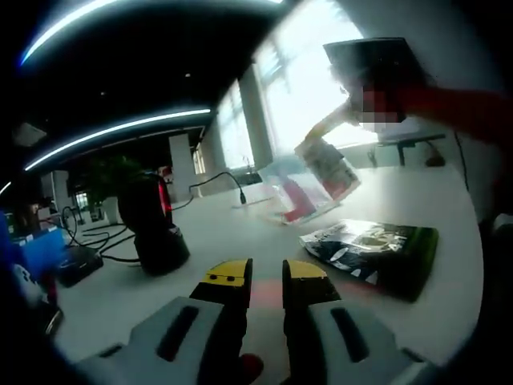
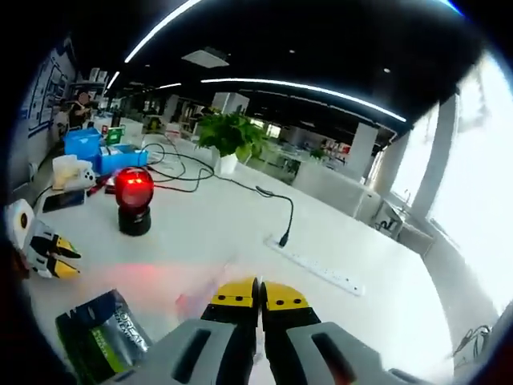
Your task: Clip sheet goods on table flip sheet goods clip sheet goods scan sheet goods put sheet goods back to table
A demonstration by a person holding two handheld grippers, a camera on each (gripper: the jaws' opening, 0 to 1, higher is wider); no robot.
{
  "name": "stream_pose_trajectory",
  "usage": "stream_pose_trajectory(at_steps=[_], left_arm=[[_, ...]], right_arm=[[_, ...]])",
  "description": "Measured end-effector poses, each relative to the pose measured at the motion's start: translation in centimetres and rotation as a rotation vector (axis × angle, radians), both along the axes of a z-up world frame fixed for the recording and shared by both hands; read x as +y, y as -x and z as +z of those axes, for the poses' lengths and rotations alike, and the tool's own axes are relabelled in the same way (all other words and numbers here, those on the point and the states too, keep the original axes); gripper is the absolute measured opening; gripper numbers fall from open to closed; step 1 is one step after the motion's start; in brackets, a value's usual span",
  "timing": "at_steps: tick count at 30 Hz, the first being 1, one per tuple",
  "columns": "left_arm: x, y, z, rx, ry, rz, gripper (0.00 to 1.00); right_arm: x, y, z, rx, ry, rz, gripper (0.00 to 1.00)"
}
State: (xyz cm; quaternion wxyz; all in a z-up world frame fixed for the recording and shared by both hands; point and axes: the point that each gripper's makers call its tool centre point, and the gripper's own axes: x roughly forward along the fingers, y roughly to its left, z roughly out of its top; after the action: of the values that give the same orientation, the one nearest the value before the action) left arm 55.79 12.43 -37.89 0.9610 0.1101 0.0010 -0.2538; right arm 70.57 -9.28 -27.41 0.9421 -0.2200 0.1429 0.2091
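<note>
Yellow-tipped jaws of the left gripper stand a narrow gap apart with nothing between them, low over the near part of the white table. Just ahead and to their right lies a dark green printed packet, flat on the table near its right edge and untouched.

Farther back, a clear sheet packet with red and white contents is held tilted above the table, hanging from the right gripper in a red-sleeved arm. In the right gripper view, the right gripper has its jaws pressed together on that packet's thin, see-through edge, which shows as a faint reddish film beside the tips. The left gripper appears at that view's left edge, near the dark green packet, well apart from the clear one.

Toward the left side of the table stands a black scanner with a glowing red face. A white power strip and a black cable cross the table's middle. A potted plant and blue boxes sit toward the far edge. Around it is an open office with a dark ceiling, long light strips and bright windows.
</note>
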Motion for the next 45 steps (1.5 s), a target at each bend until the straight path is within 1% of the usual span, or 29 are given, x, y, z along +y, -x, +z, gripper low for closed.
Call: stream_pose_trajectory(at_steps=[4, 7, 10, 14, 19, 21, 29, 31, 32, 33, 34, 40, 43, 45], left_arm=[[0.0, 0.0, 0.0, 0.001, 0.002, -0.001, 0.08], [0.0, 0.1, 0.1, 0.001, 0.006, -0.002, 0.08], [0.0, 0.1, 0.1, 0.002, 0.010, -0.004, 0.08], [0.0, 0.3, 0.1, 0.003, 0.012, -0.006, 0.08], [0.1, 0.3, 0.1, 0.004, 0.014, -0.008, 0.08], [0.2, 0.3, 0.1, 0.004, 0.014, -0.008, 0.08], [0.5, 0.2, 0.1, 0.003, 0.016, 0.002, 0.08], [0.5, 0.2, 0.1, 0.006, 0.019, 0.004, 0.08], [0.5, 0.2, 0.1, 0.007, 0.020, 0.004, 0.08], [0.5, 0.2, 0.1, 0.006, 0.017, 0.003, 0.08], [0.4, 0.2, 0.0, 0.006, 0.013, 0.001, 0.08], [0.4, 0.2, 0.0, 0.007, 0.013, -0.001, 0.08], [0.3, 0.2, 0.0, 0.007, 0.010, -0.002, 0.08], [0.3, 0.2, 0.0, 0.007, 0.009, -0.002, 0.08]], right_arm=[[0.4, -1.3, -0.6, -0.012, 0.088, 0.009, 0.00], [1.0, -2.0, -1.1, -0.017, 0.113, 0.016, 0.00], [1.1, -2.7, -2.0, -0.013, 0.165, 0.011, 0.00], [1.3, -3.6, -2.8, -0.012, 0.187, 0.021, 0.00], [1.0, -4.7, -3.0, -0.002, 0.179, -0.006, 0.00], [1.1, -5.0, -3.2, -0.001, 0.183, 0.000, 0.00], [0.8, -7.0, -4.4, 0.013, 0.251, -0.009, 0.00], [0.9, -7.3, -4.9, 0.013, 0.270, 0.003, 0.00], [0.7, -7.6, -4.9, 0.000, 0.304, 0.000, 0.00], [0.5, -7.7, -5.1, -0.009, 0.361, 0.004, 0.00], [0.5, -7.7, -5.5, -0.005, 0.378, 0.007, 0.00], [0.2, -8.4, -6.0, -0.010, 0.398, 0.007, 0.00], [-0.2, -8.9, -6.3, -0.008, 0.406, -0.007, 0.01], [-0.2, -9.0, -6.6, -0.014, 0.435, -0.006, 0.01]])
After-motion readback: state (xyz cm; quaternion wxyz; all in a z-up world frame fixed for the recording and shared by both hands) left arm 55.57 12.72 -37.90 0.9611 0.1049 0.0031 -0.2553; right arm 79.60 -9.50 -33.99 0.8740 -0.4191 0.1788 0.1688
